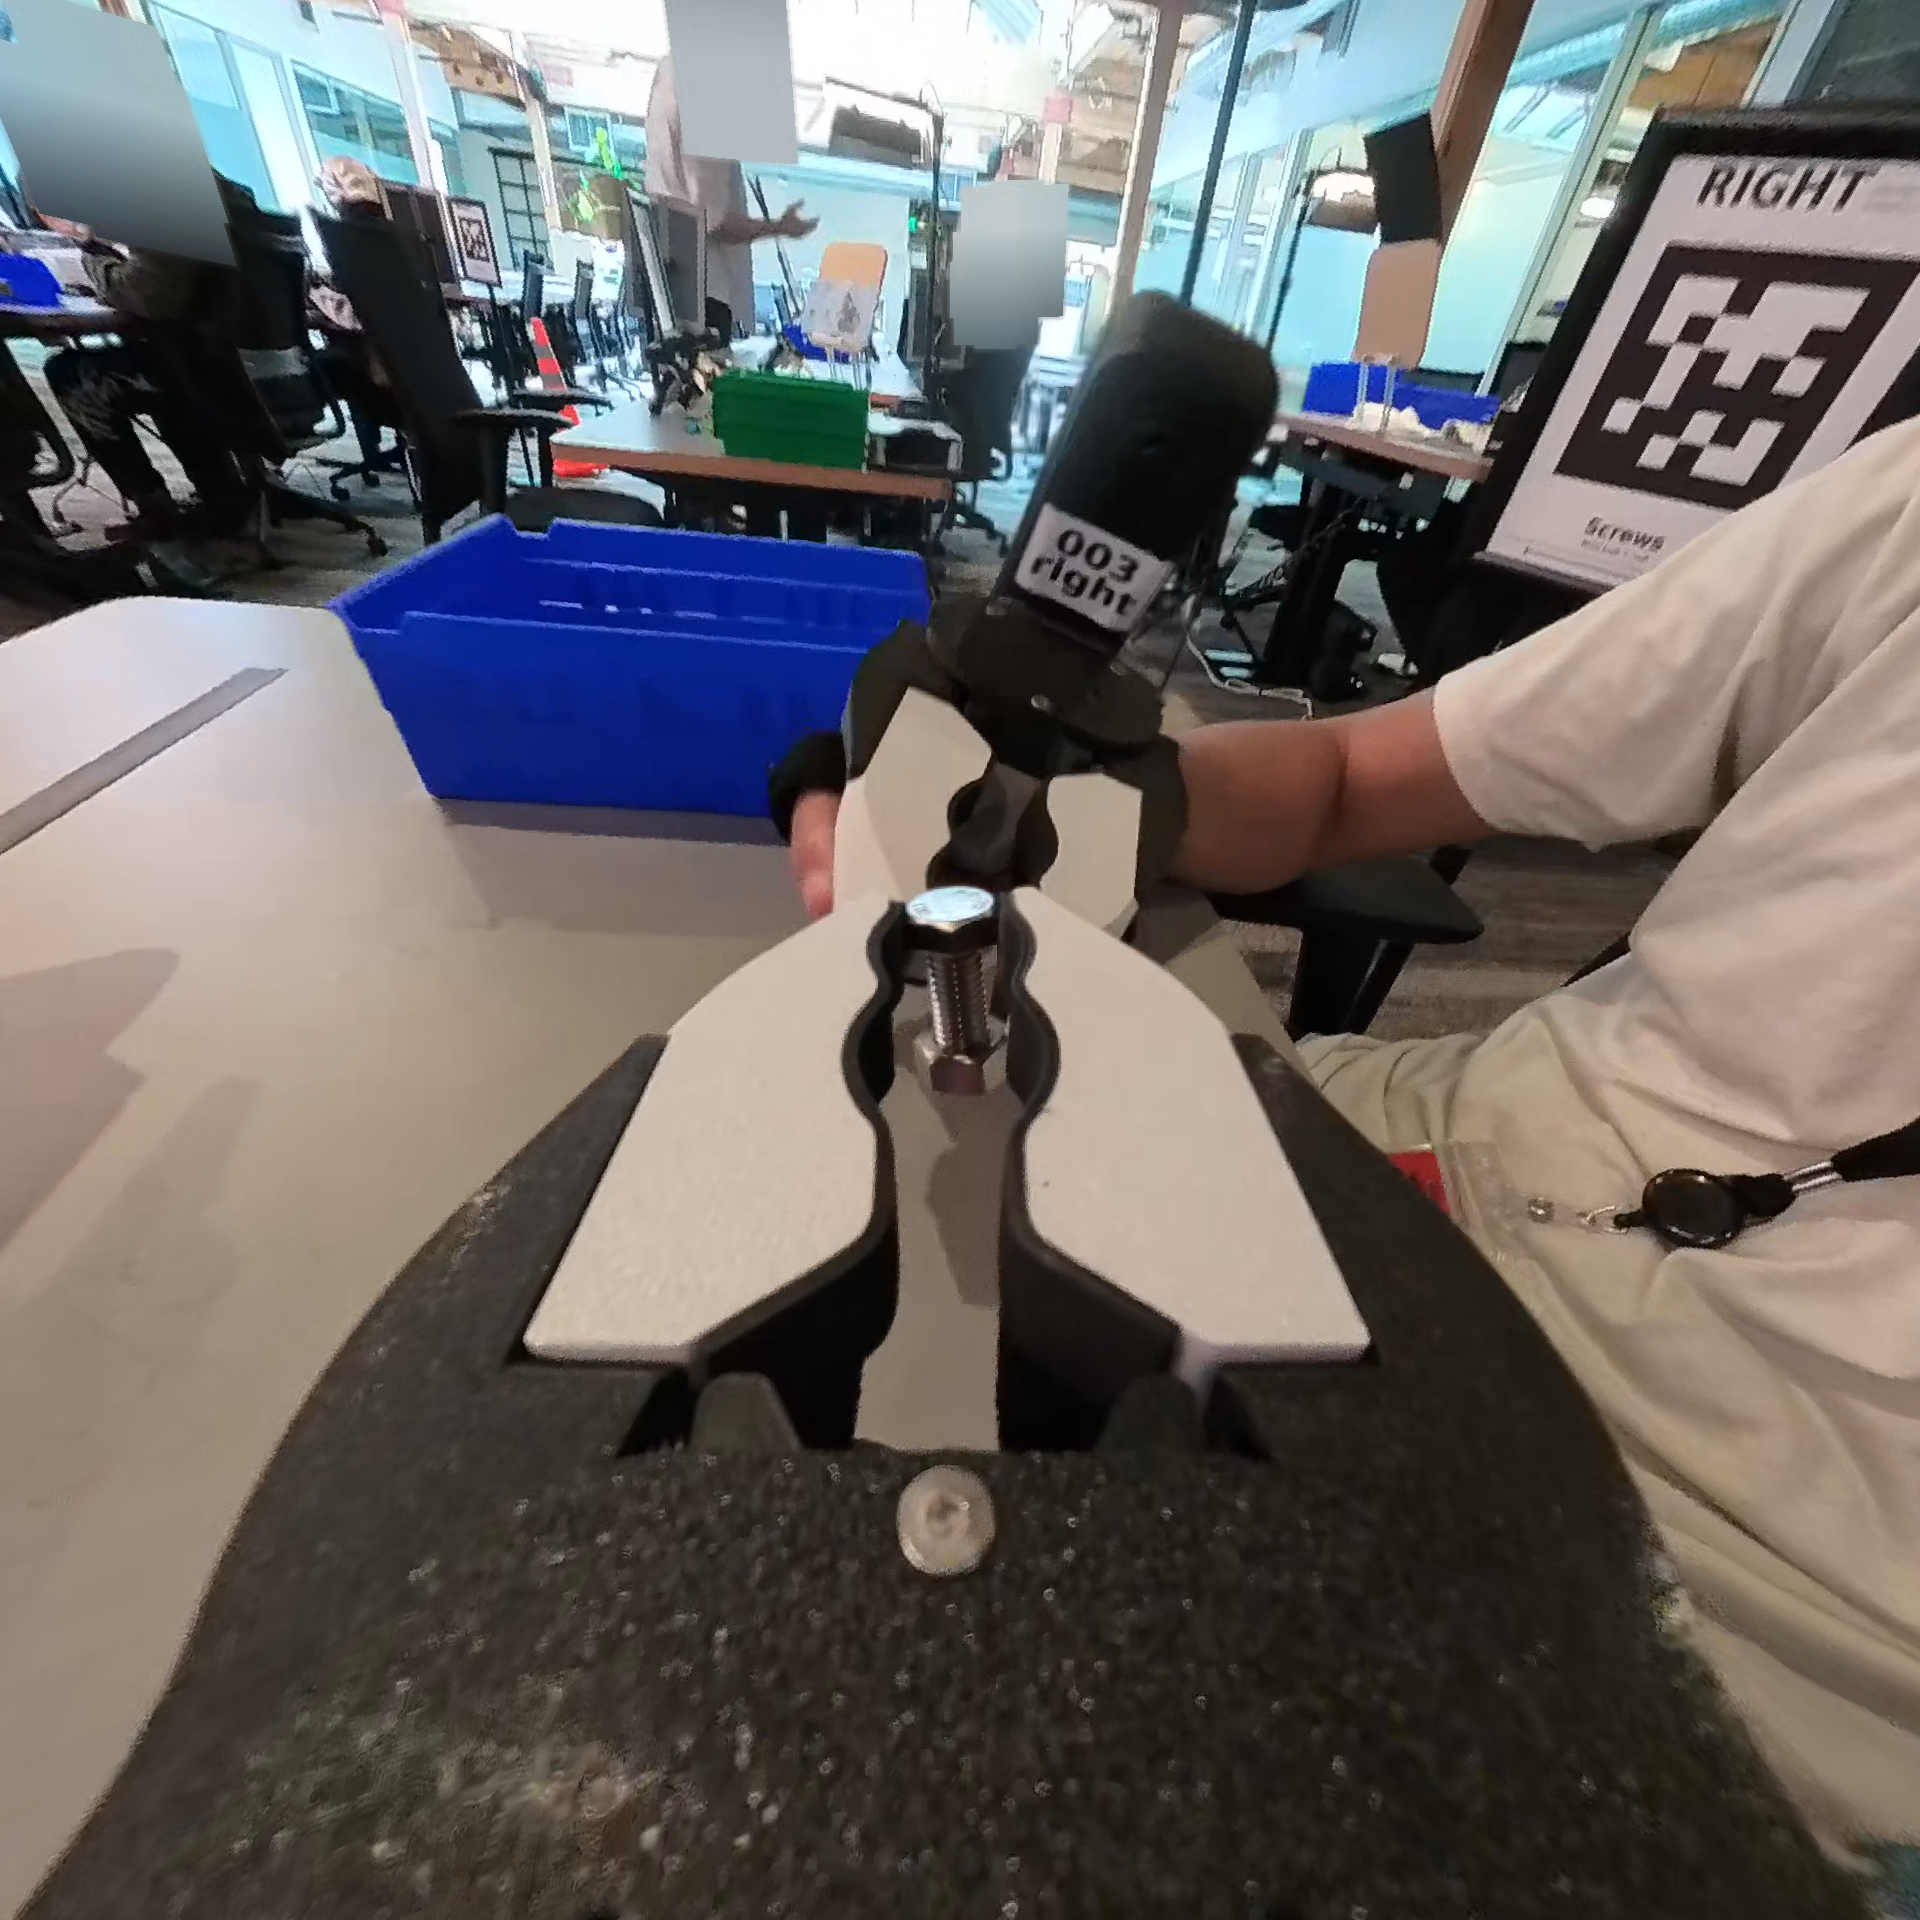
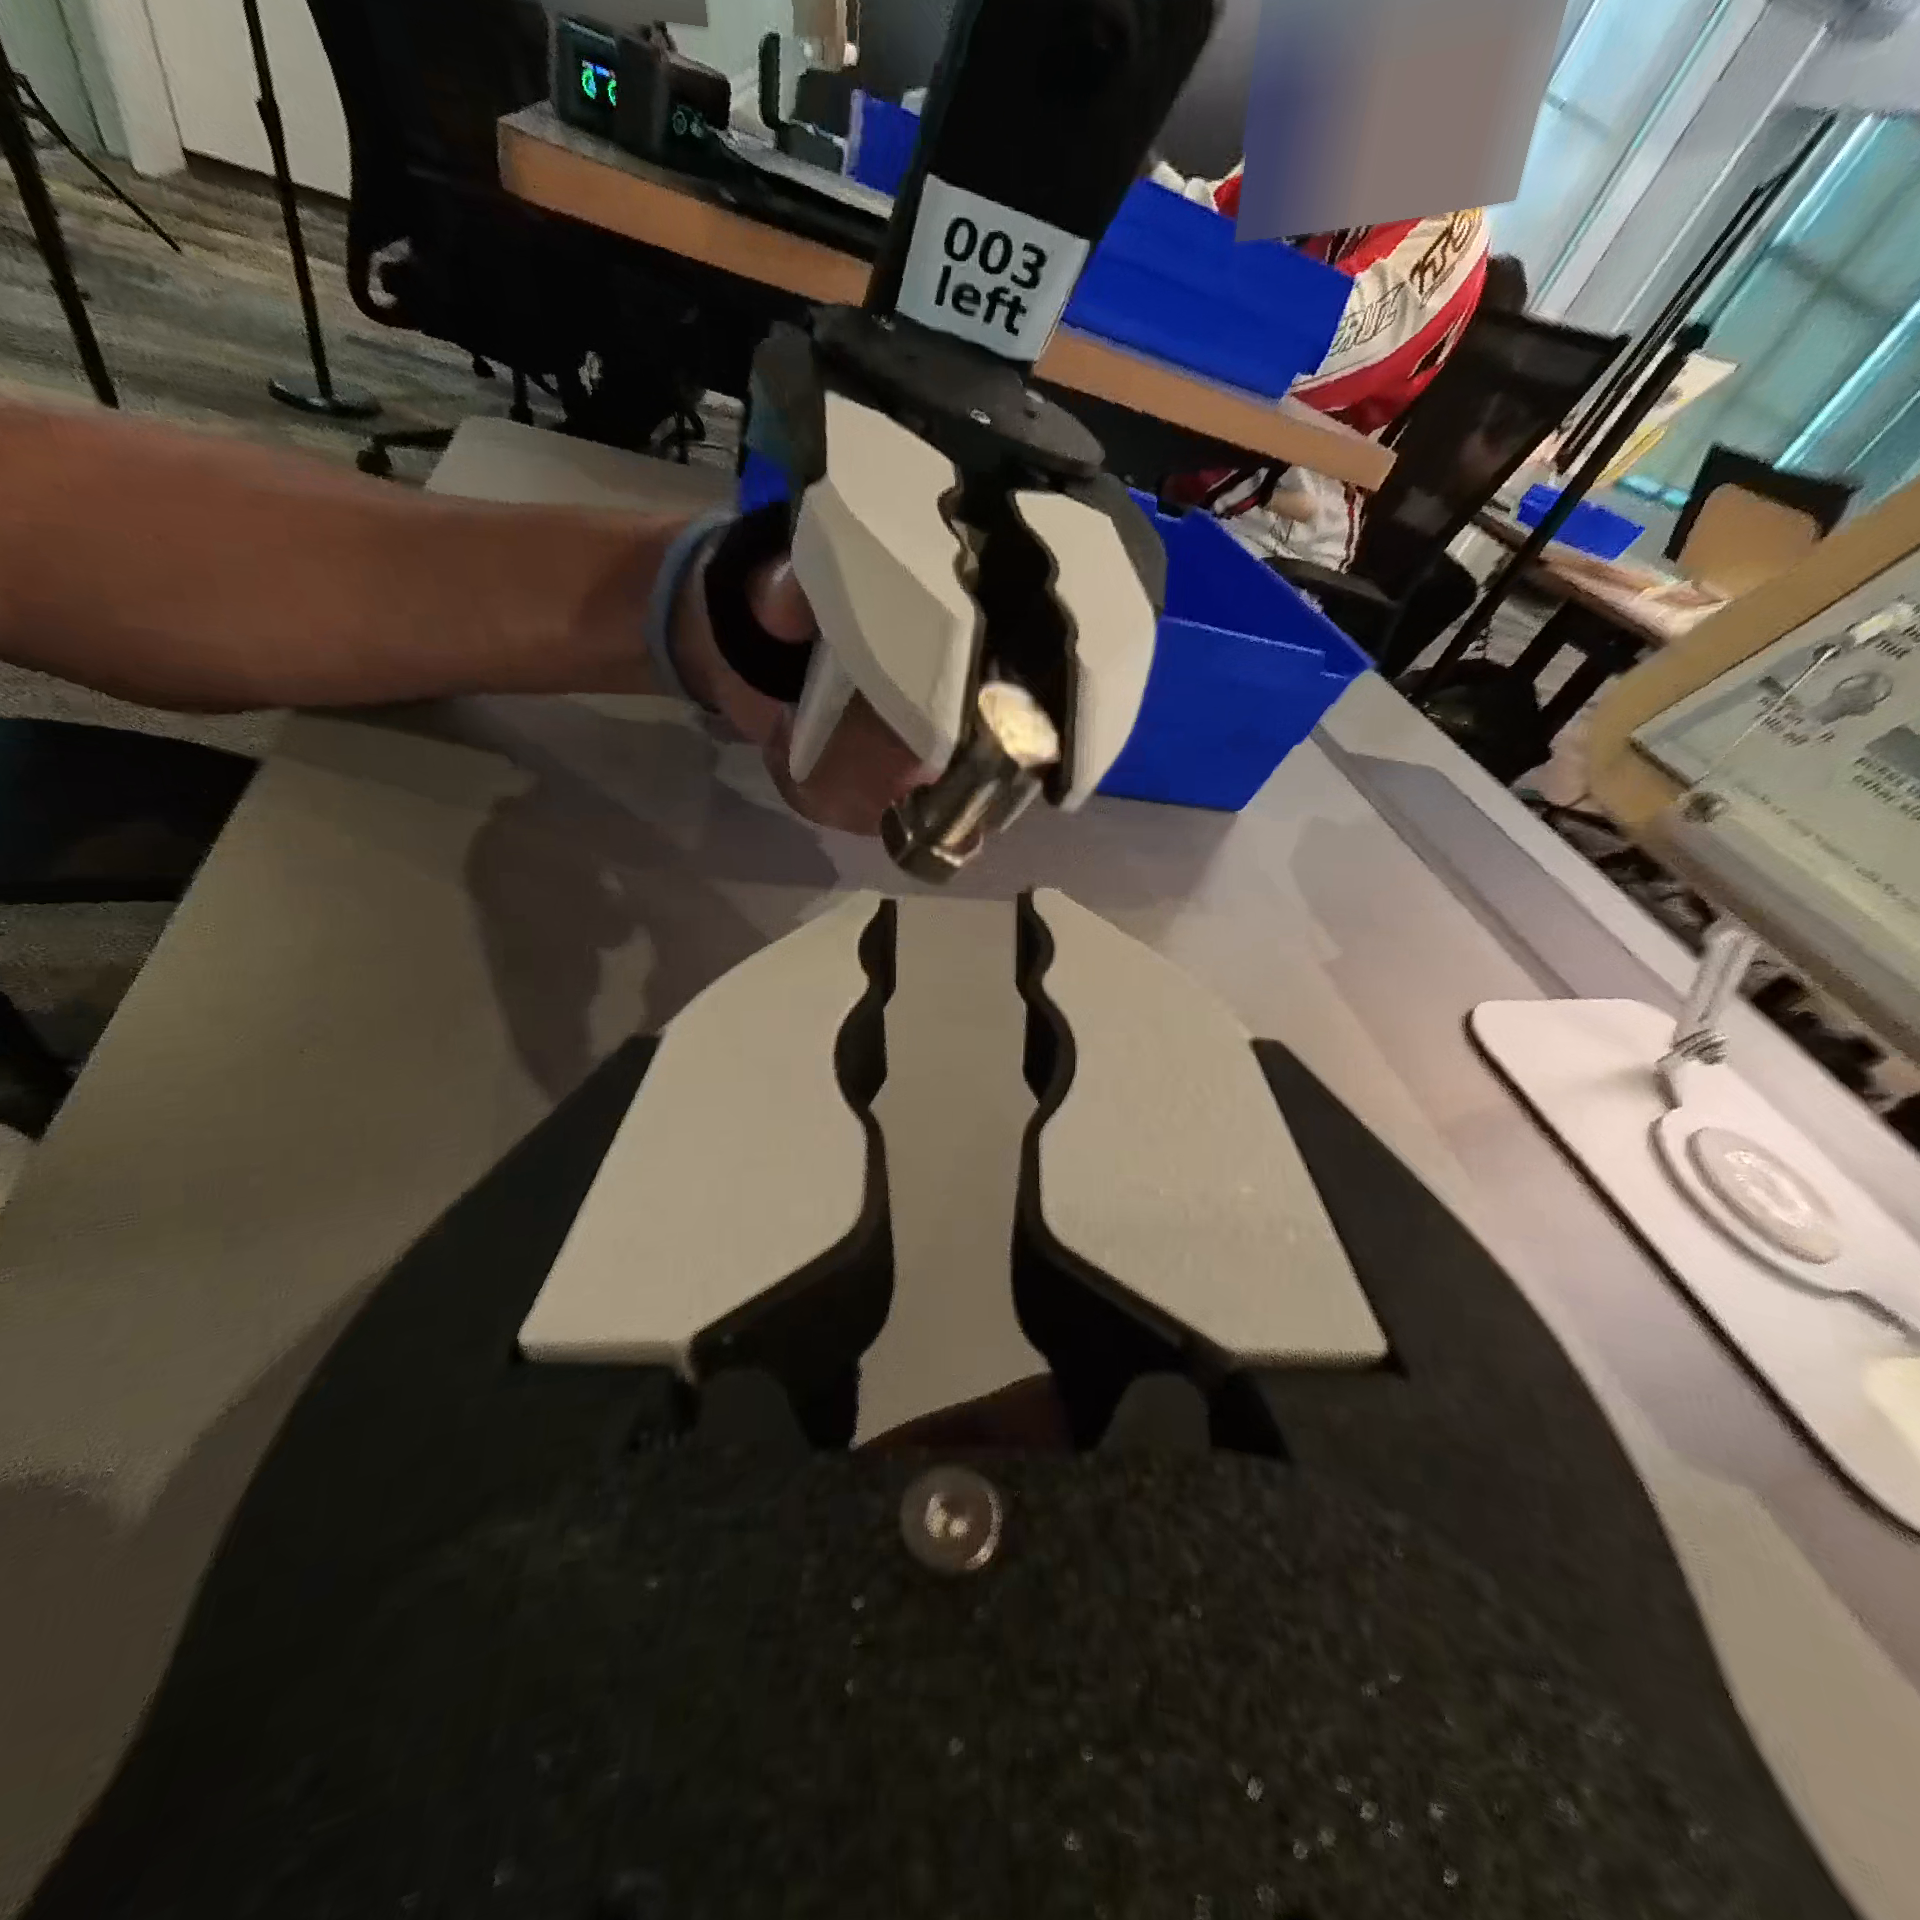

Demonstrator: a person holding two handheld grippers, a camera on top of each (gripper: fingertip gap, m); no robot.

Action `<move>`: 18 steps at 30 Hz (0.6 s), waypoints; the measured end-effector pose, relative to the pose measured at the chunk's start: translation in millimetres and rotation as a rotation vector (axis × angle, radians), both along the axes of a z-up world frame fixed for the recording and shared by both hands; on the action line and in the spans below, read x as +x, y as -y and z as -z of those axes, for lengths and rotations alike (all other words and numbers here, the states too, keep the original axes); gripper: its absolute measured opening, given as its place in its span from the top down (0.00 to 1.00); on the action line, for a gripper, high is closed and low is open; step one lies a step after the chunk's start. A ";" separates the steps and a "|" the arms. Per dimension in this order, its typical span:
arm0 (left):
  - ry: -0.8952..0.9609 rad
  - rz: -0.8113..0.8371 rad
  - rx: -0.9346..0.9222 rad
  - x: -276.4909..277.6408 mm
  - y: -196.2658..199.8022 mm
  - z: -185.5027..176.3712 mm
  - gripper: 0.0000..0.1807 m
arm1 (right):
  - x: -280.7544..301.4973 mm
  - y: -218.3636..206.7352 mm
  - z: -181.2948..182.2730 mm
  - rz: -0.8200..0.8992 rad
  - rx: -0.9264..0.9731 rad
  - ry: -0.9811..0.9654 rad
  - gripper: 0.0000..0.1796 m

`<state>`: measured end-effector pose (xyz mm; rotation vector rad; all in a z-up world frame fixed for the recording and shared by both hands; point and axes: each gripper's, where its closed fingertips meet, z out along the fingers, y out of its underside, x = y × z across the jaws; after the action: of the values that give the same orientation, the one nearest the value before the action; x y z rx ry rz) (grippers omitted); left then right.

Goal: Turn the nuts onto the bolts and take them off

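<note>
I count 2 grippers, the left gripper [image 1: 948, 940] and right gripper [image 2: 951, 914]; 1 bolt [image 1: 940, 966] carrying 1 nut [image 1: 956, 1070]; 1 blue bin [image 1: 623, 665] on my table [image 1: 260, 935]; 1 white mat [image 2: 1621, 1174] alongside

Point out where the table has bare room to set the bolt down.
Bare tabletop lies left of the left gripper, in front of the blue bin. It is crowded on the right, where the white mat and the framed sign sit.
</note>
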<state>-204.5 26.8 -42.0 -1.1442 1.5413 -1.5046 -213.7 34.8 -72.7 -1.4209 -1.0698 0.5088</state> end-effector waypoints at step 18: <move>0.046 0.045 -0.111 5.9 5.5 -4.0 0.91 | -8.8 6.5 -12.1 -0.116 -0.281 -0.237 0.90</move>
<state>-198.6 21.2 -38.0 -1.1352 1.4776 -1.6531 -222.5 28.3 -60.5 -1.5020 -0.9177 0.9175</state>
